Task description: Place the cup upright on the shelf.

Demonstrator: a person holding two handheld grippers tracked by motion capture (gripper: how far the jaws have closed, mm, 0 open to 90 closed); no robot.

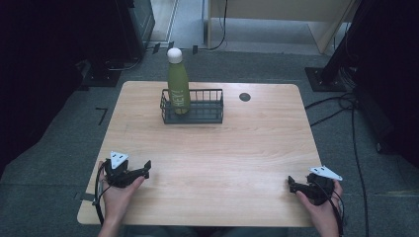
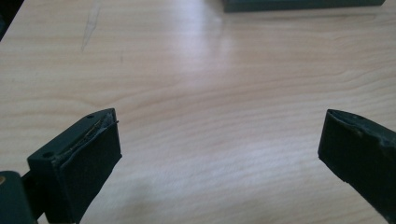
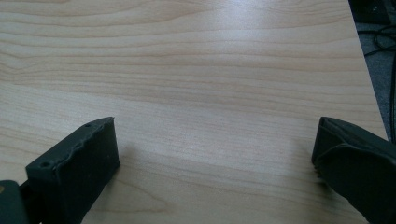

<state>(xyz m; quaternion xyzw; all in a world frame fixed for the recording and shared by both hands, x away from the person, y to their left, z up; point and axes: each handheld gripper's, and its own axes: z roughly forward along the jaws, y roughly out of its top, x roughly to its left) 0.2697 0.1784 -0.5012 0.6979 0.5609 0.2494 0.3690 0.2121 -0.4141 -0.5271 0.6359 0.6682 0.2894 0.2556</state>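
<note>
Resting low over pale, grained wood, your left gripper (image 1: 146,167) and right gripper (image 1: 291,184) both stand with jaws wide and nothing between them. Your matte black pads (image 2: 88,172) are blocky, with worn edges. The bottle (image 1: 178,81), smooth green with a rounded white cap, stands upright in the dark wire basket (image 1: 207,111) at the table's (image 1: 222,158) far side, well apart from both grippers. A small dark disc (image 1: 244,97) lies near the basket.
</note>
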